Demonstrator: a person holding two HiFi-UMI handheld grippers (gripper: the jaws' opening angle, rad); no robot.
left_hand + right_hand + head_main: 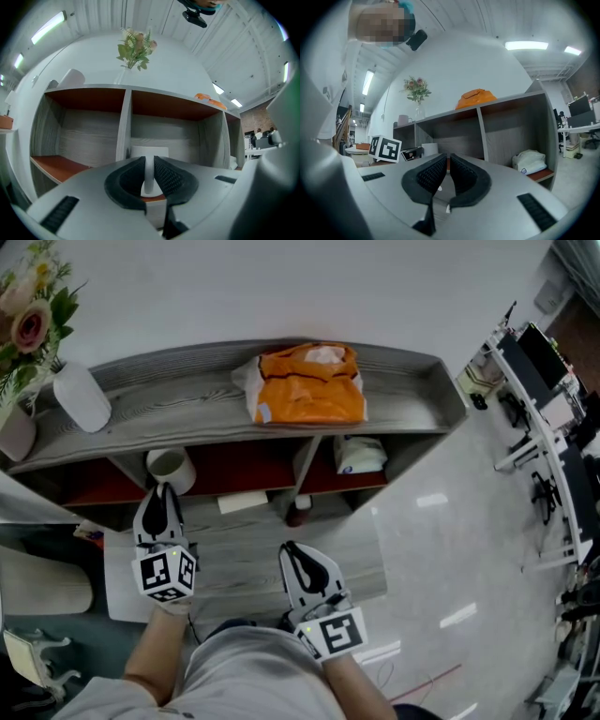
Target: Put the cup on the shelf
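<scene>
The left gripper (162,493) has its jaws clamped on the handle of the white ceramic cup (170,468), which is at the mouth of the lower left compartment of the grey wooden shelf (187,399) with red-brown boards. The right gripper (446,161) is empty, jaws together

**White cup held at the shelf front**

The white cup (171,470) stands upright, its handle turned outward and pinched by the left gripper (149,160). It sits at the open front of the grey shelf (187,395), just right of a divider.
</scene>
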